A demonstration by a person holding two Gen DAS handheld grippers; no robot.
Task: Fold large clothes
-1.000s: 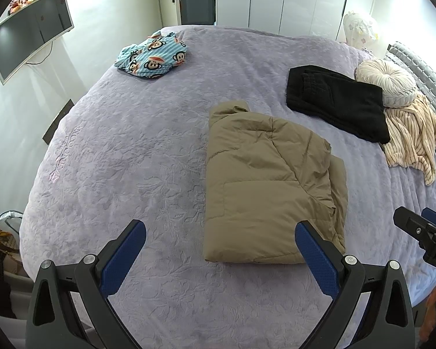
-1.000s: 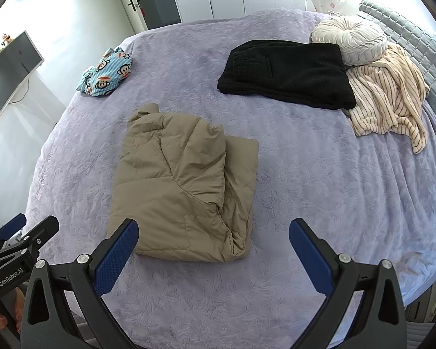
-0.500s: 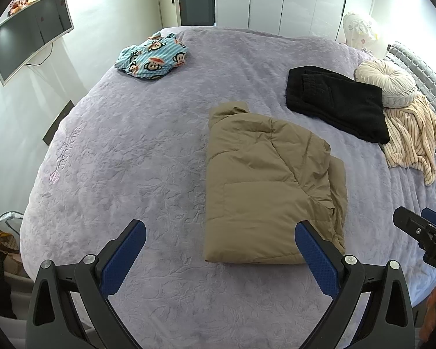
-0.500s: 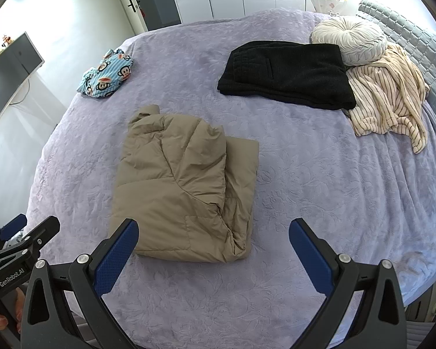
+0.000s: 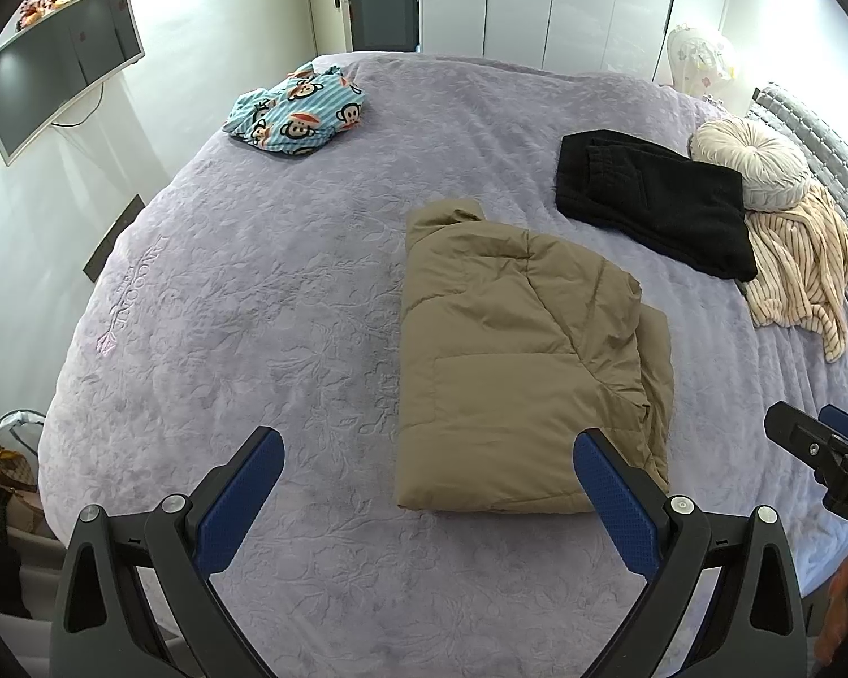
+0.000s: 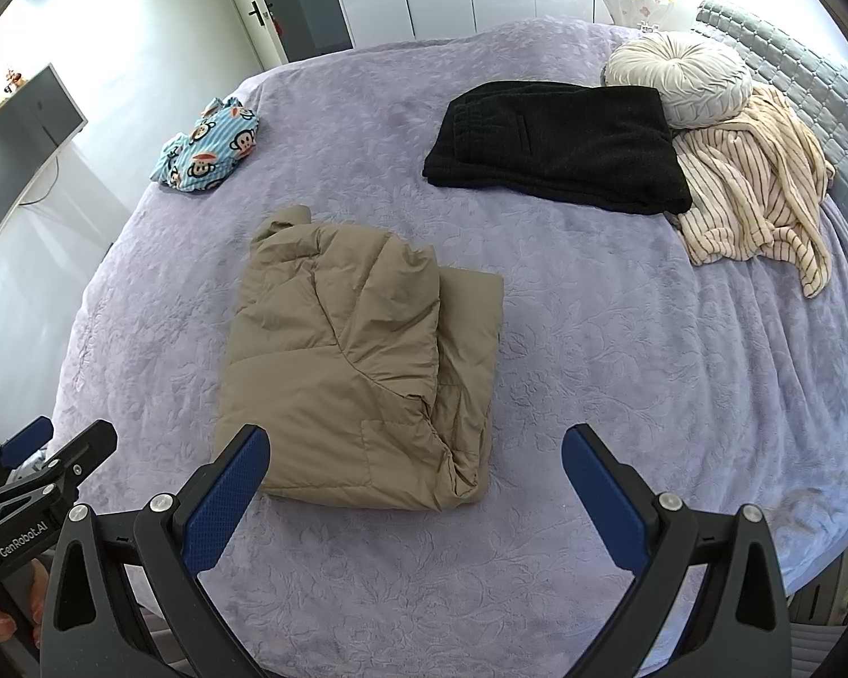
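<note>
1. Lying folded into a thick rectangle, the tan puffer jacket (image 5: 514,361) sits just right of the middle of the left wrist frame and left of centre in the right wrist frame (image 6: 356,378), flat on the lavender bedspread (image 5: 254,311).
2. The left gripper (image 5: 424,486) fills the bottom of its own view with both blue-padded fingers spread wide apart and nothing between them; its right finger overlaps the jacket's near right corner in the picture, though I cannot tell if it touches.
3. The right gripper (image 6: 415,480) stands equally wide apart and empty at the bottom of its frame, its left finger overlapping the jacket's near left corner in the picture.
4. A folded black garment (image 6: 559,147) lies in the upper right of the right wrist frame, its far edge touching a round pleated cushion (image 6: 678,79).
5. A cream striped garment (image 6: 757,181) lies crumpled just right of the black one.
6. A blue monkey-print garment (image 5: 299,113) is bunched in the upper left of the left wrist frame, well apart from the jacket.
7. A wall-mounted screen (image 5: 56,56) hangs at the far upper left.
</note>
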